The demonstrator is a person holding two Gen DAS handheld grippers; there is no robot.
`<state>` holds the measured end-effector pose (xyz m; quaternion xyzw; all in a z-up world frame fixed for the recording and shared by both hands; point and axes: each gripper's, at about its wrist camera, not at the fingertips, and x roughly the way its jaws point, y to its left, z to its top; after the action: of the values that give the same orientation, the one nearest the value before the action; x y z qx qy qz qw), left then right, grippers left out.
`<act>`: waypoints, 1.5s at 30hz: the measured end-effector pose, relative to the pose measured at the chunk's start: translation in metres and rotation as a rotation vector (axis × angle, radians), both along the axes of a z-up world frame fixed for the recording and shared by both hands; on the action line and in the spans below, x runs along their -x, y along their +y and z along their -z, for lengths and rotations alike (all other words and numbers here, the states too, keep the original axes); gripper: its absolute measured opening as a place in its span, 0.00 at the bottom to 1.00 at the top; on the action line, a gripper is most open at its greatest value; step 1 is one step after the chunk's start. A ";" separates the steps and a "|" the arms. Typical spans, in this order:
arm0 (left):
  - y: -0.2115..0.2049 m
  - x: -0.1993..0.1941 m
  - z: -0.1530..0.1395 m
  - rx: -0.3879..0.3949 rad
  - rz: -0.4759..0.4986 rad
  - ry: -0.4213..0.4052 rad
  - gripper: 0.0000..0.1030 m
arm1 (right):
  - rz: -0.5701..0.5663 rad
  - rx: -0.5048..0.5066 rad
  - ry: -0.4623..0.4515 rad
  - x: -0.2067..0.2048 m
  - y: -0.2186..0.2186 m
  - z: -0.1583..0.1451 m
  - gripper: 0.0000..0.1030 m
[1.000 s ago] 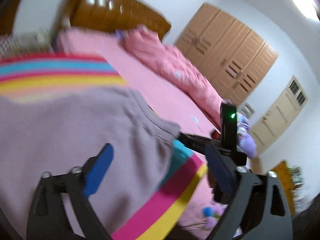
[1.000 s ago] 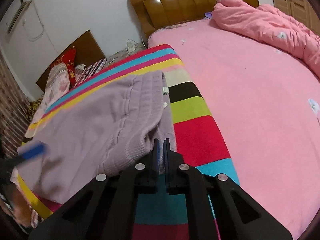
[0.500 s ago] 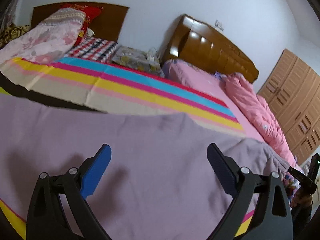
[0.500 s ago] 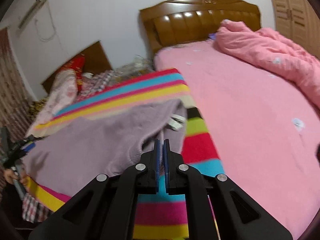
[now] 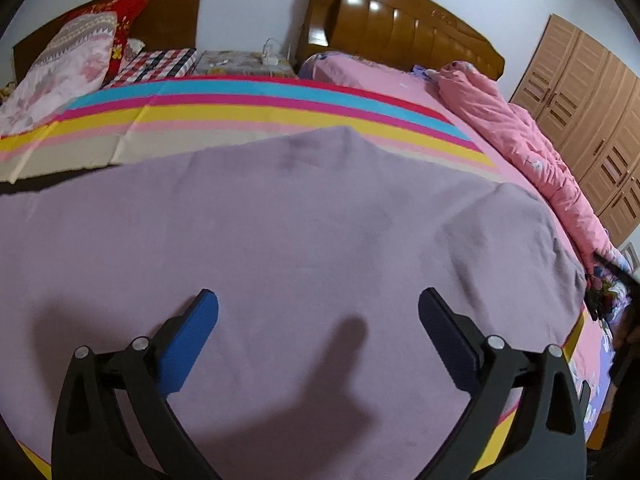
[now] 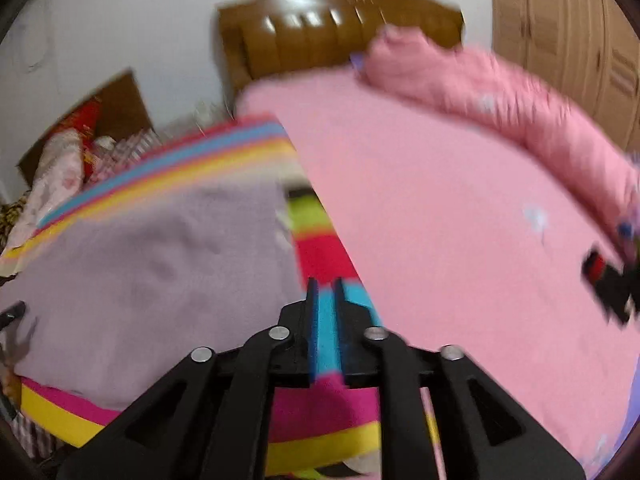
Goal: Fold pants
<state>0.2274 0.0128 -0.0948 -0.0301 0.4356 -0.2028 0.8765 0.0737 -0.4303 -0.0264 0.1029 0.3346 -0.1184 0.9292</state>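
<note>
- Two tools are hovering over the bed: the left tool (image 5: 318, 312) is gaping wide with nothing between its blue pads (image 5: 200, 320), just above the lilac pants (image 5: 300, 232).
- The right tool (image 6: 325, 292) has just been opening; its pads are standing slightly parted, gripping nothing, with the striped blanket (image 6: 326, 320) showing through the gap.
- The pants (image 6: 152, 280) are lying spread flat on the striped blanket (image 5: 260, 108), at the near left part of the bed.
- Farther right, the pink sheet (image 6: 440, 220) is lying bare, with a crumpled pink quilt (image 6: 500, 100) along its far right side.
- Farthest off, a wooden headboard (image 5: 400, 28) is standing against the white wall.
</note>
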 end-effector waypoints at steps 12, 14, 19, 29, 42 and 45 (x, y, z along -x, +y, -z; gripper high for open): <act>-0.007 -0.007 0.004 -0.105 0.011 0.040 0.98 | -0.301 -0.006 0.154 -0.033 0.049 0.056 0.23; -0.012 -0.014 -0.002 -0.149 -0.037 0.058 0.98 | -0.304 -0.041 0.146 -0.031 0.040 0.055 0.22; -0.071 -0.034 -0.045 -0.106 0.085 -0.072 0.98 | -0.321 0.047 0.145 -0.031 0.061 0.059 0.39; -0.119 -0.136 0.011 -0.256 0.055 -0.048 0.98 | -0.363 -0.005 0.133 -0.028 0.057 0.062 0.50; -0.105 -0.154 0.013 -0.225 -0.009 0.006 0.99 | -0.333 0.012 0.063 -0.071 0.080 -0.003 0.81; -0.105 -0.154 0.014 -0.222 -0.010 0.006 0.99 | -0.343 0.124 0.119 -0.104 0.110 0.005 0.85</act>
<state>0.3817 -0.0923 -0.1088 0.0644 0.4577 -0.1486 0.8742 0.1776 -0.3199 -0.0319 -0.0201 0.3936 0.0156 0.9189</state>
